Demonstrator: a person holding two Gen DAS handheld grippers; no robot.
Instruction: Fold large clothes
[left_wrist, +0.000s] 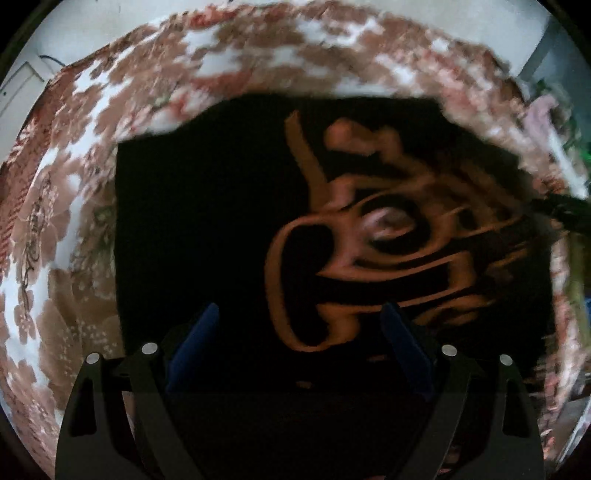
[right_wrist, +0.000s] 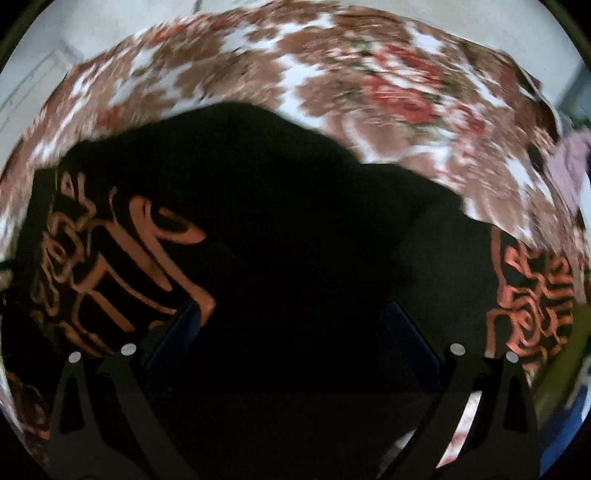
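1. A black garment (left_wrist: 207, 229) with an orange line print (left_wrist: 369, 240) lies spread on a floral bedsheet (left_wrist: 74, 206); in the left wrist view it fills the middle of the picture, its far edge running along the sheet's brown-and-white pattern

2. In the right wrist view the same black garment (right_wrist: 295, 221) shows an uneven, humped far edge, with the orange line print (right_wrist: 110, 258) at the left and a second patch of orange print (right_wrist: 532, 291) at the right

3. The left gripper (left_wrist: 297, 317) sits over the near part of the cloth, its blue pads (left_wrist: 195, 343) spread wide; the dark fabric lies between and beneath them, and the orange print begins just beyond and around the right-hand pad

4. The right gripper (right_wrist: 291, 314) is likewise spread, its blue pads (right_wrist: 410, 339) well apart, with plain black cloth in the gap and the left print touching or just beside the left-hand pad; motion blur and deep shadow make it hard to say whether either pad rests on the fabric

5. Neither gripper appears to pinch anything

6. The floral bedsheet (right_wrist: 369, 81) rings the garment on the far side in both views

7. A pale pink cloth (right_wrist: 569, 162) lies near the right edge, beyond the sheet

8. Pale wall (left_wrist: 369, 11) shows above the sheet
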